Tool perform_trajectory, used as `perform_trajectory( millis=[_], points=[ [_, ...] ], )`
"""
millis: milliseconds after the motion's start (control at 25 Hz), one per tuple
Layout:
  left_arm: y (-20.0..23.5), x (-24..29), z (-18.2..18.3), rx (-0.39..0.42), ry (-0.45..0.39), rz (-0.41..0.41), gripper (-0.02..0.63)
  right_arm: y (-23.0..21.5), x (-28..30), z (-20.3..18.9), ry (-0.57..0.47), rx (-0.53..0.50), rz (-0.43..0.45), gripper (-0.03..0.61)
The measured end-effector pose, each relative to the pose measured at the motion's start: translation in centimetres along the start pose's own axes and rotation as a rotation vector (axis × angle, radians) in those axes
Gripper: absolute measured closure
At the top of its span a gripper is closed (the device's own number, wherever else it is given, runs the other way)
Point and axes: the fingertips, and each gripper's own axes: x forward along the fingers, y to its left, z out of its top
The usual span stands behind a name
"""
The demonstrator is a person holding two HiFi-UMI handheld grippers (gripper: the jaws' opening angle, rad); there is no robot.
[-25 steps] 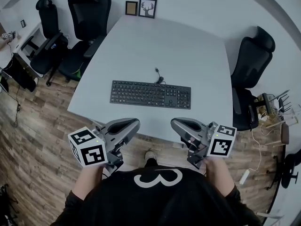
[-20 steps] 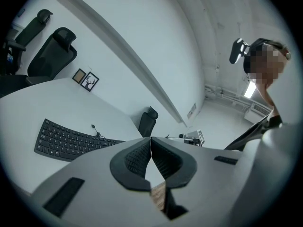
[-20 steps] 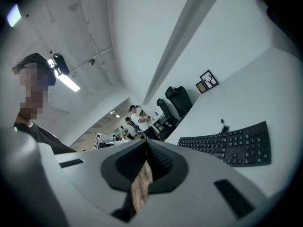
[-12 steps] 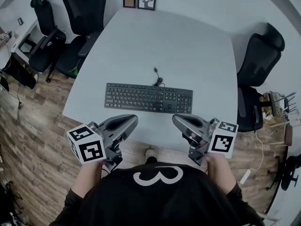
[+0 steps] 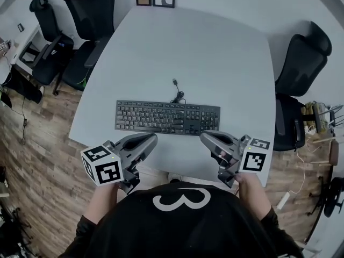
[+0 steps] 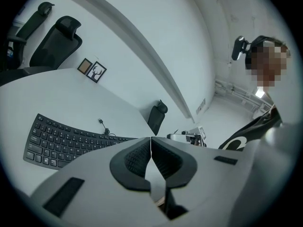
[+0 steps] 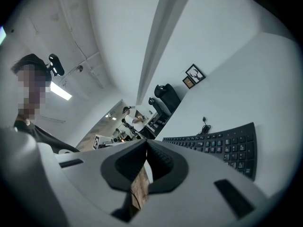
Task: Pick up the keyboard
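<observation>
Keyboard (image 5: pixel 167 117) lies flat near the front edge of the white surface (image 5: pixel 188 47), untouched, its cable (image 5: pixel 177 90) trailing toward the middle. The left gripper (image 5: pixel 152 138) and right gripper (image 5: pixel 205 137) hover just short of its near side, one toward each half, probably to lift it level. Both pairs of jaws are pressed together on nothing. Since a second ago both grippers have drawn nearer the keyboard, which has not shifted.

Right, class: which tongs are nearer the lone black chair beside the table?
Right. The right tongs are over the table's near edge on the chair's side; the left tongs are further along that edge, away from the chair.
</observation>
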Motion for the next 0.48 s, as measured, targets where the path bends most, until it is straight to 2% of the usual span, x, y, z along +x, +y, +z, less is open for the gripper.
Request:
perform_trajectory(
  millis=[240, 480],
  points=[
    [4.7, -0.1, -2.0, -0.012, 0.043, 0.094, 0.598, -4.4, -1.4, -0.9, 0.002, 0.05, -0.047, 0.569],
    [10.1, -2.0, -1.9, -0.09, 0.035, 0.193, 0.598, -9.5, -3.6, -0.9, -0.006, 0.062, -0.138, 0.566]
  ],
)
